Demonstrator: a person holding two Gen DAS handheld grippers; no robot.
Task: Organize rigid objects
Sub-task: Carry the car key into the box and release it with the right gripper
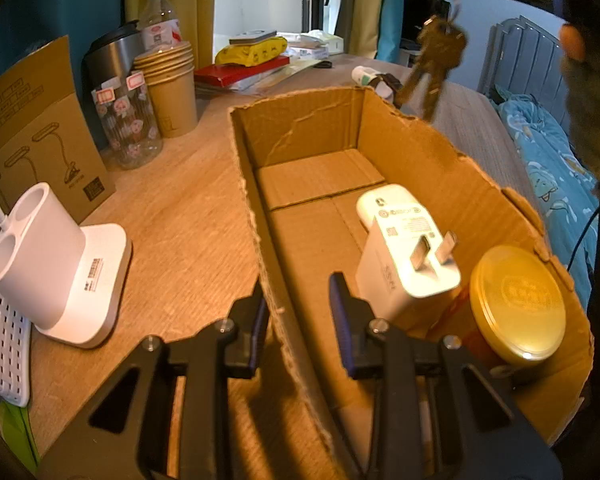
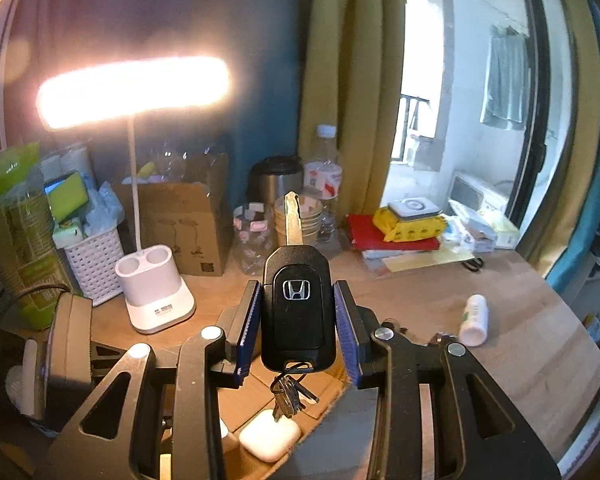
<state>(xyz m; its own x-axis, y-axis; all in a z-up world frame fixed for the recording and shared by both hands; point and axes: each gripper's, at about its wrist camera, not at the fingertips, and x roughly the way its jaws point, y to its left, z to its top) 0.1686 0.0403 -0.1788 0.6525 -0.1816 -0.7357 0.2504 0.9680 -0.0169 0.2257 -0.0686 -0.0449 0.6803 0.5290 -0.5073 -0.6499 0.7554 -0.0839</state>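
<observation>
The car key sits clamped in the right tool, blade pointing up and away, long axis along the fingers, keys dangling above the cardboard box. Lower it gently onto bare floor beside the charger. The left tool grips the box's wall.

Matt corrugated cardboard, rough and torn along its rims, forms the box on a pale wood-grain desk. Inside lie a smooth white plastic charger with bare metal prongs and a jar under a glossy gold metal lid. A glossy black plastic car key shows a chrome badge, a metal blade and dull brass-coloured keys hanging below
</observation>
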